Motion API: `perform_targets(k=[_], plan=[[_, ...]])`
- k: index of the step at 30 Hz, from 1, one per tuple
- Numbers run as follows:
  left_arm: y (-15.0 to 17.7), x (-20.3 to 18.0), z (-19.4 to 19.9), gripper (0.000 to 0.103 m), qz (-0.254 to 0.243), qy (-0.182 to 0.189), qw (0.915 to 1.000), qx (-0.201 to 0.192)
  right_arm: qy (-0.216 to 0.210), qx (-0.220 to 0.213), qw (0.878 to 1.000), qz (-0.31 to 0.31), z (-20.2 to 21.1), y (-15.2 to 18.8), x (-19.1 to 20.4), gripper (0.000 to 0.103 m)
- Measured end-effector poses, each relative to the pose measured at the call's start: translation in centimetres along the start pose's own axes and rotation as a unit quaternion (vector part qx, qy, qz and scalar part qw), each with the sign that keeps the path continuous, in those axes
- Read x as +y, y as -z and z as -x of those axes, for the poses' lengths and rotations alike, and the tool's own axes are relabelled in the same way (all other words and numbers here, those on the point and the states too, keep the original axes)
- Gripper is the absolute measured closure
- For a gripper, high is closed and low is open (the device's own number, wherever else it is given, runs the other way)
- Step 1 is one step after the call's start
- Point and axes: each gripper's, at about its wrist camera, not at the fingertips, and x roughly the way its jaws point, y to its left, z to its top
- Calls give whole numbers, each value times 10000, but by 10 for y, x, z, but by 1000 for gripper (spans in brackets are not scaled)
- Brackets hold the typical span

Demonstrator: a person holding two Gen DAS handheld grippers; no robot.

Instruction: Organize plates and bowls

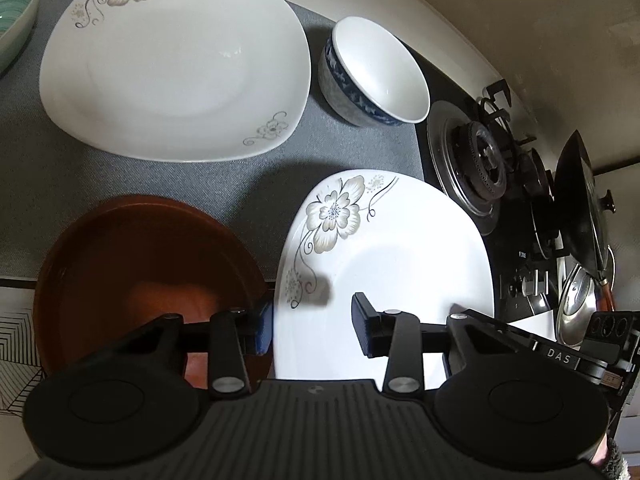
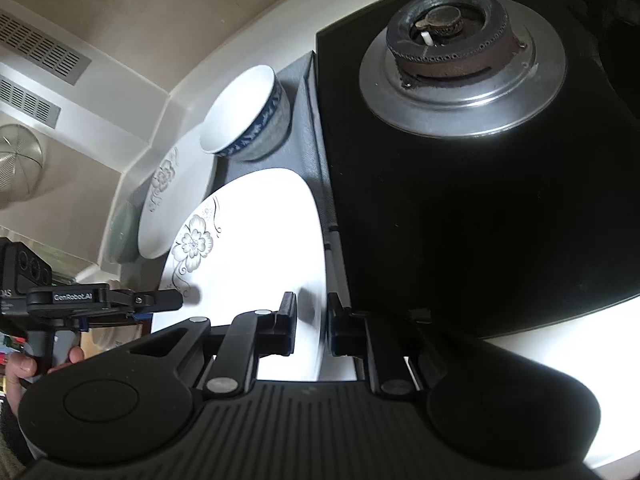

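Two handheld grippers at one flowered white plate (image 1: 392,264) on the grey counter mat (image 1: 48,168), beside the gas hob (image 2: 460,208): right gripper (image 2: 311,326) narrowed around the plate's right rim, firm clamp impossible to confirm; left gripper (image 1: 312,322) spread wide across its left edge, next to a brown dish (image 1: 132,256). Behind, a second flowered plate (image 1: 172,60), a blue-patterned bowl (image 1: 376,72) and a green bowl (image 1: 16,12)
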Motion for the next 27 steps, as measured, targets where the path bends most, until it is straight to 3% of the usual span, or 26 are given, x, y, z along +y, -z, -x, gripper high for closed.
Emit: perform_targets(k=[7, 18, 27], plan=[[-8, 19, 27, 62, 304, 276, 9990, -176, -261, -8, 9997, 17, 4, -15, 21, 87], [-31, 55, 77, 62, 600, -171, 9955, -719, -663, 268, 9973, 158, -38, -42, 77, 86], [-54, 80, 82, 62, 766, -440, 9933, -750, -793, 496, 9956, 28, -90, -66, 91, 86]])
